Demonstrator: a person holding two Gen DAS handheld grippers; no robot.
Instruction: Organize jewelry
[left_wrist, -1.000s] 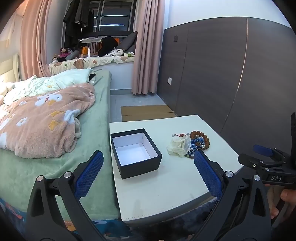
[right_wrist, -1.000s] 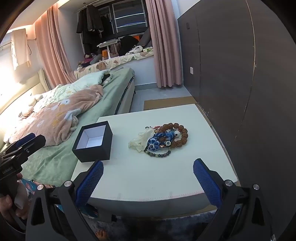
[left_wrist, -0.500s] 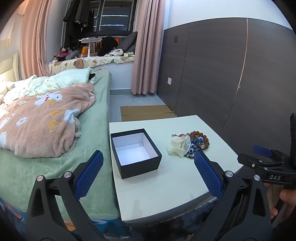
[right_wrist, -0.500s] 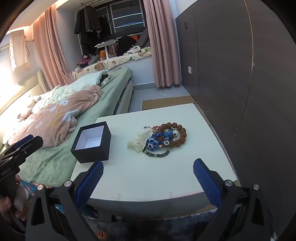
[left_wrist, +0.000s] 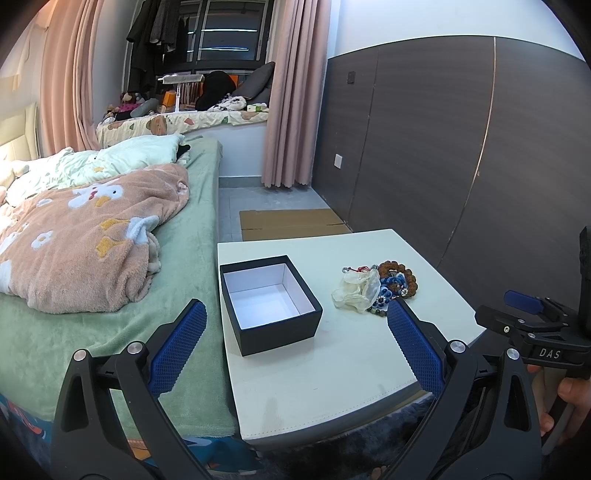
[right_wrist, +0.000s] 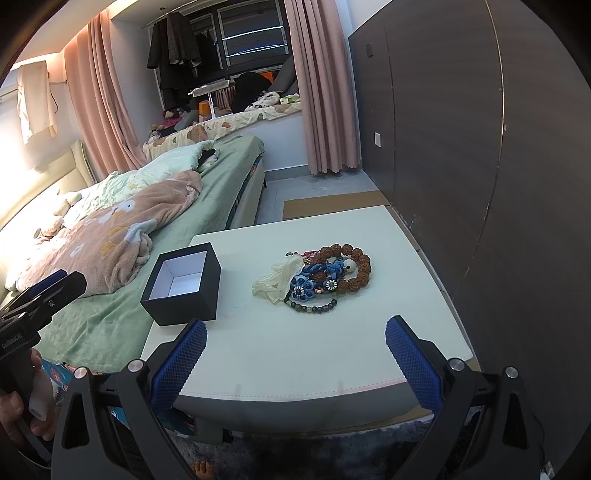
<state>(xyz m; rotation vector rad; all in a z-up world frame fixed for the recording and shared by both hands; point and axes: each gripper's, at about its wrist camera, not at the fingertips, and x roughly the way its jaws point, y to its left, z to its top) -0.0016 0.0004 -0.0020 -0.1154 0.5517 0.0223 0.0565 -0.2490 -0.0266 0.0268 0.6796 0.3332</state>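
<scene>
Both the left gripper and right gripper are hovering spread wide and empty before the table, facing tangled bead bracelets awaiting the open black box.

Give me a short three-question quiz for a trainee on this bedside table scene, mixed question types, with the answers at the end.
1. True or false: the open black square box with a white lining already holds jewelry.
2. Multiple choice: the brown beaded bracelet lies A) inside the box, B) in the jewelry pile on the white table, C) on the green bed.
3. Fill in: the jaws of the left gripper and the right gripper are both ____.

Key: 1 false, the box is empty. 2 B, beside a crumpled translucent pouch and blue flower pieces. 3 open, holding nothing.
</scene>
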